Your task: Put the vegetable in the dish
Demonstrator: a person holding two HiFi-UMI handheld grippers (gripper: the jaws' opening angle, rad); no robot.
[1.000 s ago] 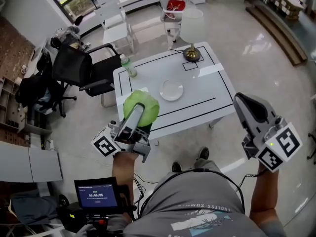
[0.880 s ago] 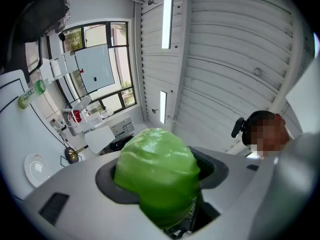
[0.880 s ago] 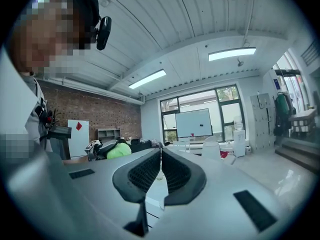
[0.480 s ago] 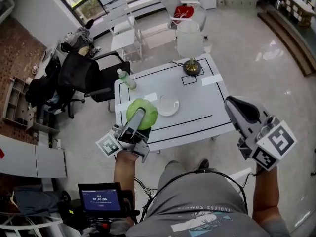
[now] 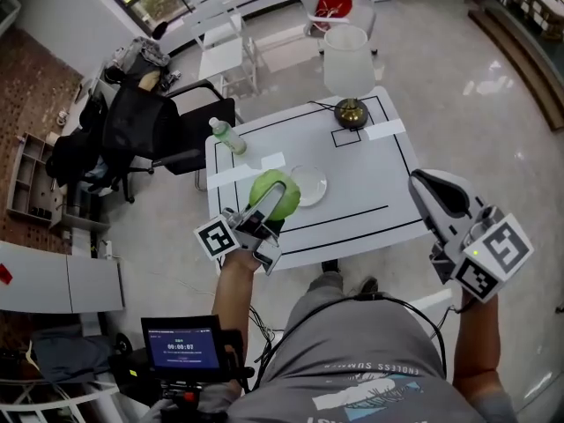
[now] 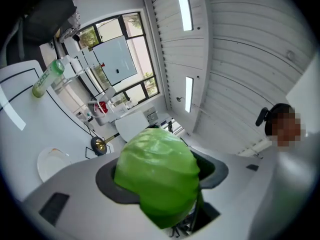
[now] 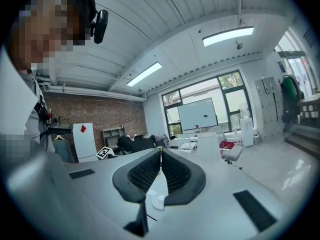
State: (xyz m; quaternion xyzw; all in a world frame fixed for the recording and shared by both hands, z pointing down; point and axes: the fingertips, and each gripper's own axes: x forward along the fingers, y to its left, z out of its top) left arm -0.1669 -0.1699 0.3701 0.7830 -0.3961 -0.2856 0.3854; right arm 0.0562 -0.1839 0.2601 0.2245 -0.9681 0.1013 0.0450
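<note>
- Carrying the cabbage (image 5: 284, 188), the left gripper (image 5: 269, 203) is clamping it in wide-spread jaws just left of the dish (image 5: 315, 186).
- It is probably needing a short move right and a low, slow release, to stop any rolling.
- The right gripper (image 5: 432, 192) is hanging aside at the right, jaws together, empty.

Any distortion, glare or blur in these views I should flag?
Head view: strong fisheye, the edges of the table bow; window glare on the glossy floor. Left gripper view: fisheye with black corners, ceiling light strip blown out, the close cabbage looks slightly soft. Right gripper view: same black corners, ceiling light bright, background reasonably sharp.
</note>
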